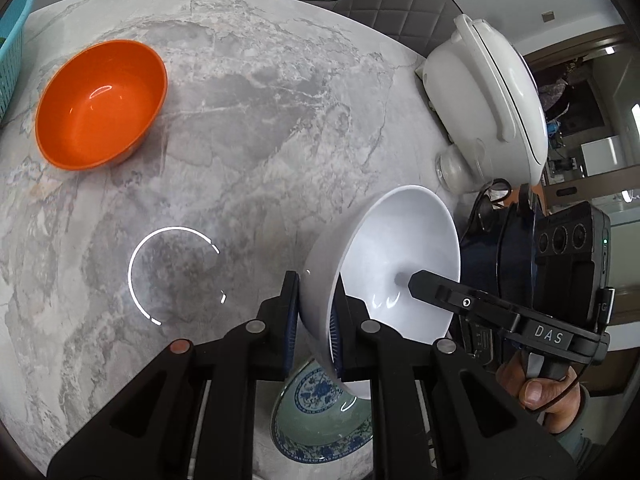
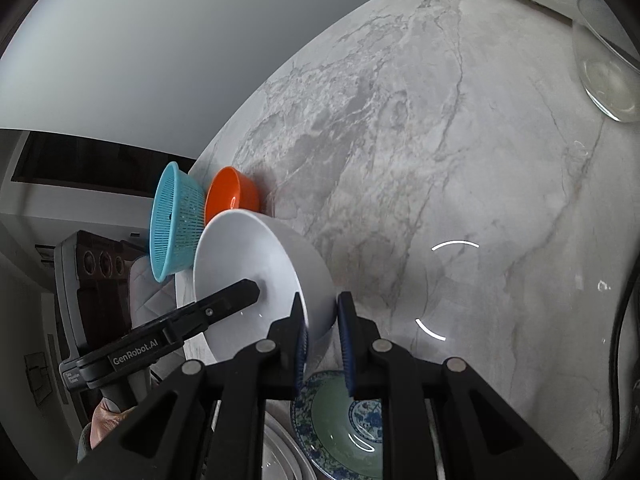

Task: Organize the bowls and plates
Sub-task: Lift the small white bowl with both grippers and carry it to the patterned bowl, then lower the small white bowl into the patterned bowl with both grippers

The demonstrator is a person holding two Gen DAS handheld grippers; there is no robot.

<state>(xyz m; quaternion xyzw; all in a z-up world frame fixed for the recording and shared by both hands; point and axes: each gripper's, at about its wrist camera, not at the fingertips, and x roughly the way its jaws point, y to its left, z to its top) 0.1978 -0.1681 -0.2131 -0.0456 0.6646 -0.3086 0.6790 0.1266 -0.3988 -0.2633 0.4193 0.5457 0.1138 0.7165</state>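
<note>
A plain white bowl hangs tilted above the table, held at opposite sides of its rim. My left gripper is shut on the near wall, with one blue pad inside and one outside. My right gripper is shut on the white bowl from the other side. Its inner finger reaches into the bowl in the left wrist view. Below the grippers a blue-and-white patterned bowl with a green inside stands on the marble table. An orange bowl sits at the far left.
A blue plastic colander stands beside the orange bowl. A white rice cooker sits at the table's right edge. A clear glass bowl is at the far corner. A pale plate rim lies next to the patterned bowl. Grey marble table.
</note>
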